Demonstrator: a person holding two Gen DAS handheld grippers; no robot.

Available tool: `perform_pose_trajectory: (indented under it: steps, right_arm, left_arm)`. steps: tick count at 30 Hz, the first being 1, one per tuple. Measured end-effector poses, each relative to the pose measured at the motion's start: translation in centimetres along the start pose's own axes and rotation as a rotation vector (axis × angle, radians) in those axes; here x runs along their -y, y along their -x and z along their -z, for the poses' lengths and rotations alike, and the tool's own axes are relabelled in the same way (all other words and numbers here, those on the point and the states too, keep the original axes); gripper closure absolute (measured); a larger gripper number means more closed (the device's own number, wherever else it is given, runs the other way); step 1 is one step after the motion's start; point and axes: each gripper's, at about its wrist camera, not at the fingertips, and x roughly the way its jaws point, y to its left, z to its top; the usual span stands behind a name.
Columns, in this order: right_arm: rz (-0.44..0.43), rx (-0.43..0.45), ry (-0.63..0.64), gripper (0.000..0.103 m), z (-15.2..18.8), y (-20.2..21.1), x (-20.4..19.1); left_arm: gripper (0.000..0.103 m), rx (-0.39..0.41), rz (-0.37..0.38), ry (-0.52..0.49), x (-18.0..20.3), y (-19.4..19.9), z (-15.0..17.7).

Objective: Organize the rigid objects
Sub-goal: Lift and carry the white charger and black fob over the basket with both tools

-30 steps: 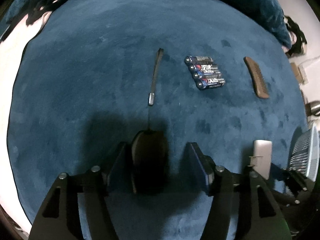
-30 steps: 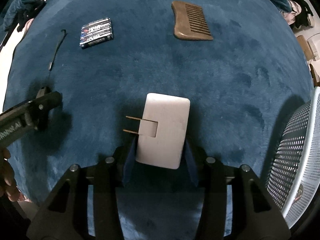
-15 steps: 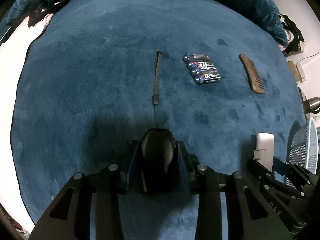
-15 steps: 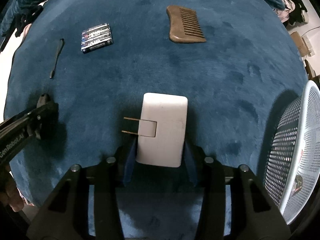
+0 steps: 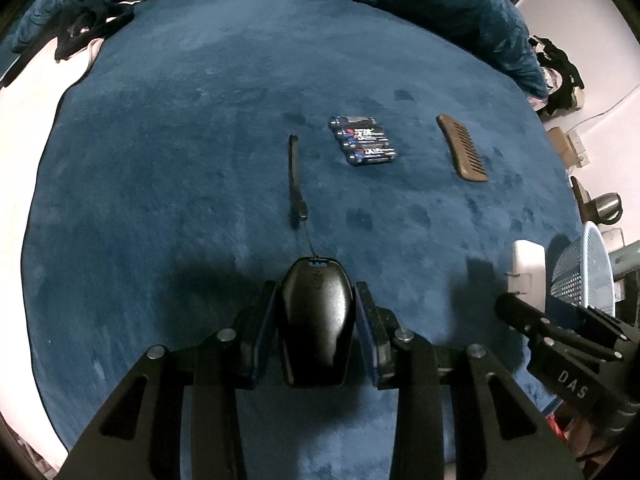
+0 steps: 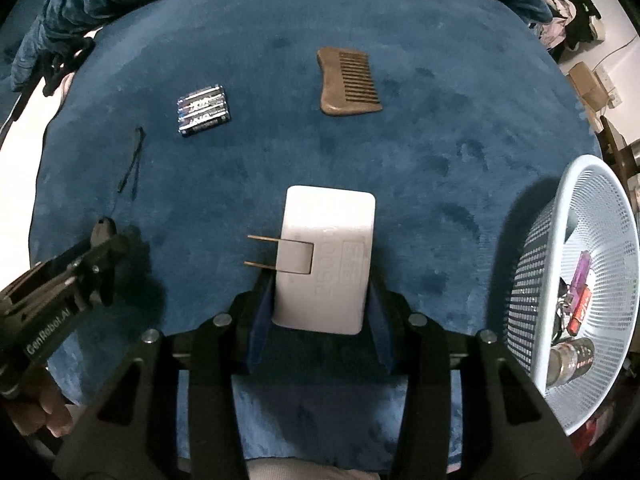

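My left gripper [image 5: 316, 312] is shut on a black key fob [image 5: 316, 320] and holds it above the blue blanket; the fob's strap [image 5: 295, 172] trails forward on the blanket. My right gripper [image 6: 320, 292] is shut on a white plug charger [image 6: 326, 260] with two prongs pointing left. A pack of batteries [image 5: 362, 140] and a brown comb [image 5: 462, 152] lie further ahead; they also show in the right wrist view as the batteries [image 6: 203, 109] and the comb [image 6: 347, 80]. The left gripper shows at the left of the right wrist view [image 6: 100, 256].
A light blue mesh basket [image 6: 536, 280] stands at the right edge of the blanket with a few items inside; it also shows in the left wrist view [image 5: 580, 268]. The blue blanket [image 5: 180, 140] covers the surface, with bunched bedding at the far side.
My left gripper has closed on the key fob and lifted it. My right gripper has risen with the charger and shifted right, bringing more of the basket into view.
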Motion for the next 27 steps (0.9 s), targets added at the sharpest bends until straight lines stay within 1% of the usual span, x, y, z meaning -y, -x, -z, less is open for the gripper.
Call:
perform_pose_trajectory:
  steps: [11,14,27]
  right_arm:
    - [-0.032,0.034,-0.017,0.059,1.0,3.0,0.9]
    - [-0.042,0.045,-0.025,0.058,1.4,3.8,1.3]
    - [-0.085,0.105,-0.048,0.058,3.2,7.4,3.6]
  left_arm:
    - [0.065,0.046,0.009,-0.03,1.3,1.1,1.3]
    - [0.065,0.058,-0.001,-0.045,1.7,1.4,1.7]
    - [0.065,0.106,0.002,-0.095,3.8,2.9,3.3]
